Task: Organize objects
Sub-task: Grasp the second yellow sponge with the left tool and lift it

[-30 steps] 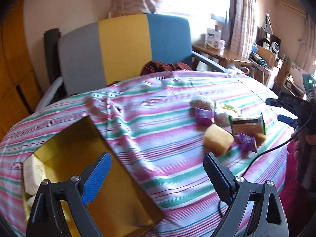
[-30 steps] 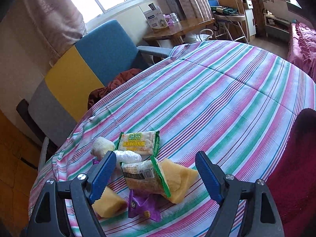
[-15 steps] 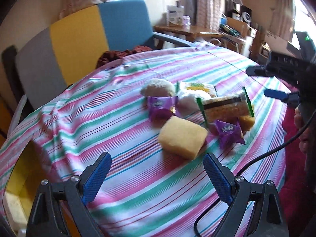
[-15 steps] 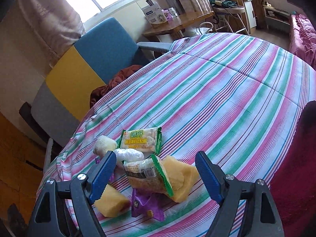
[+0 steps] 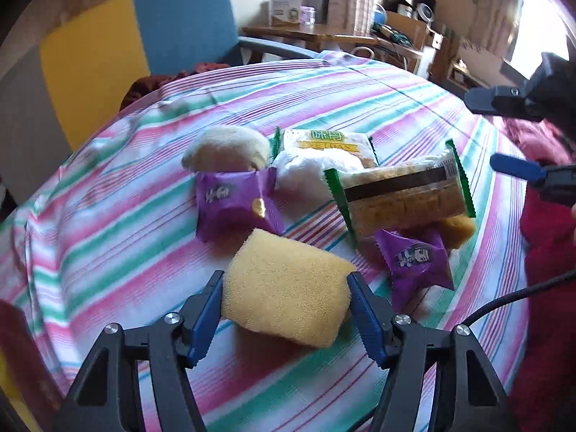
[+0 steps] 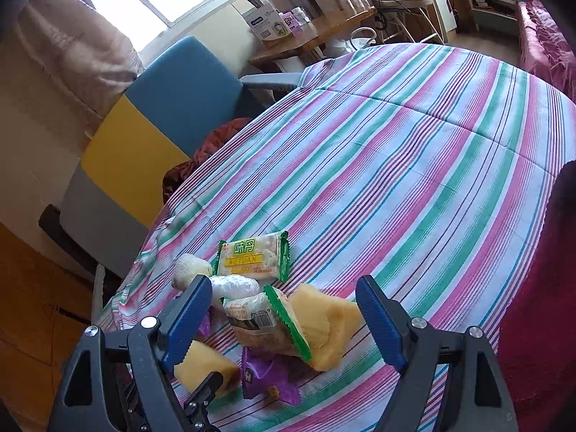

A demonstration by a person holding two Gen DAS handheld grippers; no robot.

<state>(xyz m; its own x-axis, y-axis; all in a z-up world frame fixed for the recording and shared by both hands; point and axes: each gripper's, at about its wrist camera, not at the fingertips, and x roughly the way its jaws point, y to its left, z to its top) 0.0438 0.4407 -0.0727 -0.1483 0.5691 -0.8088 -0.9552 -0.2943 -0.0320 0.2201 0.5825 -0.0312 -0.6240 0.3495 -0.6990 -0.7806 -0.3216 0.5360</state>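
Observation:
A pile of snacks lies on the striped tablecloth [image 5: 108, 237]. My left gripper [image 5: 286, 309] is shut on a yellow sponge cake [image 5: 288, 298], its blue pads touching both sides; the cake rests on the cloth. Beyond it lie a purple packet [image 5: 234, 198], a second purple packet [image 5: 417, 259], a green-edged cracker pack [image 5: 403, 194], a white wrapped roll [image 5: 313, 169] and a beige bun [image 5: 226, 147]. My right gripper [image 6: 280, 320] is open above the pile, over the cracker pack [image 6: 266, 327] and another yellow cake [image 6: 324, 324]. It also shows in the left wrist view [image 5: 504, 133].
A grey, yellow and blue chair [image 5: 118, 36] stands behind the table with dark red cloth on its seat. A wooden side table [image 5: 309, 32] with a box is further back. A black cable [image 5: 504, 298] runs over the table's right edge.
My left gripper swung right, away from the gold box, moved up to the pile and closed its fingers onto the yellow sponge cake. My right gripper has barely moved.

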